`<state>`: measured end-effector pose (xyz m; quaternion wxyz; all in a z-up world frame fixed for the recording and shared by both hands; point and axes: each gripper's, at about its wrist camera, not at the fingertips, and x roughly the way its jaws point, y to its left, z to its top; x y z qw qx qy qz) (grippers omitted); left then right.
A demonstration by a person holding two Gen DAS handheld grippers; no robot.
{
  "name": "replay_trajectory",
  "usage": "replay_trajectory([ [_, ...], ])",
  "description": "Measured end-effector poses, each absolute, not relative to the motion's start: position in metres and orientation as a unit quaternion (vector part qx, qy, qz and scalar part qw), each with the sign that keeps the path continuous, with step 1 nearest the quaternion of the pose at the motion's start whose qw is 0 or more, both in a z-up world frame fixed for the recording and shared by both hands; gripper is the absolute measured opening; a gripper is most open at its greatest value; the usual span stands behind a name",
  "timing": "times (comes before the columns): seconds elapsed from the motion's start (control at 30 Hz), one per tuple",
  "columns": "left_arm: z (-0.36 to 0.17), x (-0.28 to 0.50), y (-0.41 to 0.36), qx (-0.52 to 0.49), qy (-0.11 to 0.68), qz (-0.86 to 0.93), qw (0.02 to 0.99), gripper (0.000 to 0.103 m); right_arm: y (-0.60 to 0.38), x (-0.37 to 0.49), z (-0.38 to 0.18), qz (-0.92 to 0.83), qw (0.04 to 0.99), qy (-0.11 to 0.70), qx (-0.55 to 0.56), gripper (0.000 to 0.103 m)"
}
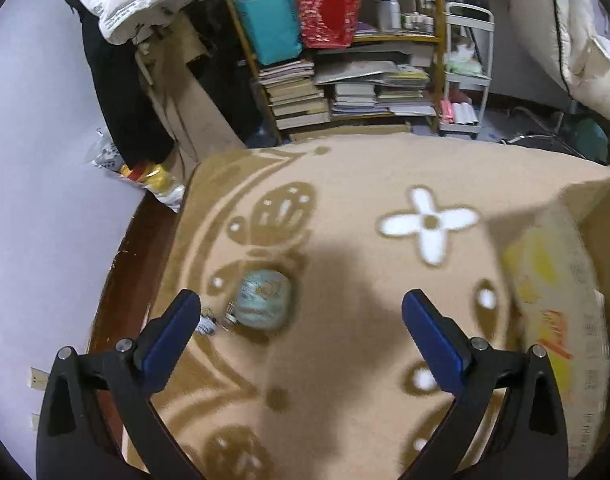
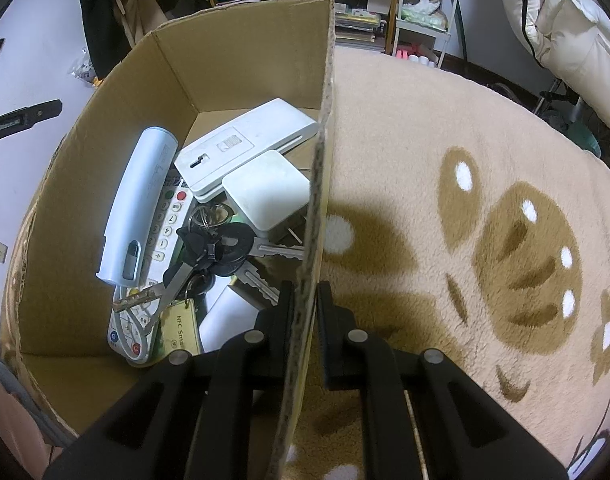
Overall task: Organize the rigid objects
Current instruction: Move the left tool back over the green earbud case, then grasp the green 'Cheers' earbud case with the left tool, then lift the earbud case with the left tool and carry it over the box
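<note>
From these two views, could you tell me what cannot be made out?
- Left wrist view: the round pale-blue object is motion-blurred; its print is unreadable.
- Left wrist view: the cardboard box is blurred and cut off by the right edge.
- Right wrist view: the remote control lies mostly under the keys.

Left tool (image 1: pixel 301 312) open above patterned blanket (image 1: pixel 345 184); pale round object (image 1: pixel 263 298) between fingers; cardboard box (image 1: pixel 565 280) right.

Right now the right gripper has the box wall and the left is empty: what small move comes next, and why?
Probably ease the left gripper down and left over the round pale-blue object on the blanket. Its jaws stand wide open, the object lies just inside its left finger, and the right gripper is pinching the cardboard box wall steady.
</note>
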<state>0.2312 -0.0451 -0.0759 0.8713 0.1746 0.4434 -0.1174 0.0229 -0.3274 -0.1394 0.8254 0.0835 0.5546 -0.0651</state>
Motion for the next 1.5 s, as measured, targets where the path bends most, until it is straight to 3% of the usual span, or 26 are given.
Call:
replay_trajectory([
  [0.53,-0.148,0.297,0.01,0.099,0.512,-0.1,0.847,0.1,-0.327,0.022,-0.141,-0.071,0.824,0.556,0.08,0.011],
  [0.63,-0.165,0.305,0.015,0.084,0.544,-0.077,0.832,0.086,-0.328,0.022,-0.141,-0.072,0.824,0.556,0.083,0.011],
  [1.0,-0.181,0.31,0.022,0.063,0.545,-0.093,0.831,0.084,-0.329,0.022,-0.141,-0.071,0.824,0.556,0.086,0.011],
  [1.1,-0.181,0.309,0.02,0.044,0.545,-0.113,0.829,0.061,-0.329,0.022,-0.141,-0.072,0.824,0.556,0.086,0.011],
  [1.5,-0.173,0.294,0.006,0.086,0.524,-0.098,0.841,0.061,-0.329,0.023,-0.141,-0.071,0.824,0.556,0.087,0.011],
])
